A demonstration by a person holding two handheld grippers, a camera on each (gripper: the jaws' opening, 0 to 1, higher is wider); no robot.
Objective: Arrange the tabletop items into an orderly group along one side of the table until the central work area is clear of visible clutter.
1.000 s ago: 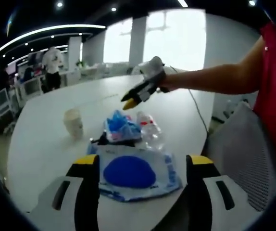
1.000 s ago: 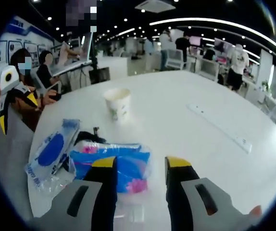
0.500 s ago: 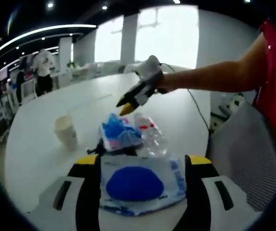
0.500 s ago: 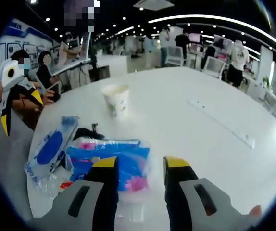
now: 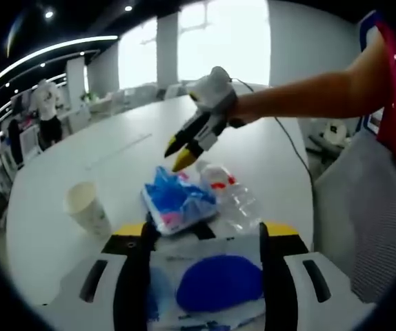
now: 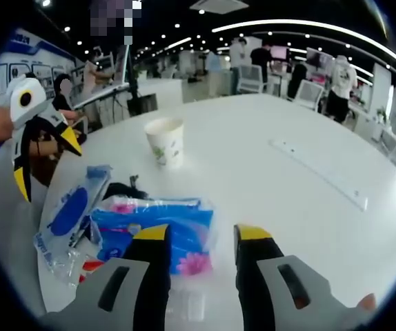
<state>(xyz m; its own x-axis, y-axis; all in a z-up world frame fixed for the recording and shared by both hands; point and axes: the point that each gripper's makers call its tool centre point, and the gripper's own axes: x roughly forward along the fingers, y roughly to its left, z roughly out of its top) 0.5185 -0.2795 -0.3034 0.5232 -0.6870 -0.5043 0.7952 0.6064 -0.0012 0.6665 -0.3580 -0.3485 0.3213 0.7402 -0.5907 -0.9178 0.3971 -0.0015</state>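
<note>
In the left gripper view we are looking across the white table [image 5: 60,165], left to right: a paper cup [image 5: 86,208] standing upright, then a blue tissue pack [image 5: 177,201] lying against a crushed clear bottle [image 5: 231,198]. Our left gripper [image 5: 205,238] is spreading its jaws around a wipes packet [image 5: 212,284] with a blue oval, not pinching it. Above the pile, the right gripper [image 5: 178,149] is hovering, its yellow tips looking nearly together.

The right gripper view is showing something dark, perhaps a clip [image 6: 124,189], tucked between packet and tissues. There the right gripper [image 6: 201,236] is standing open over the tissue pack.
</note>
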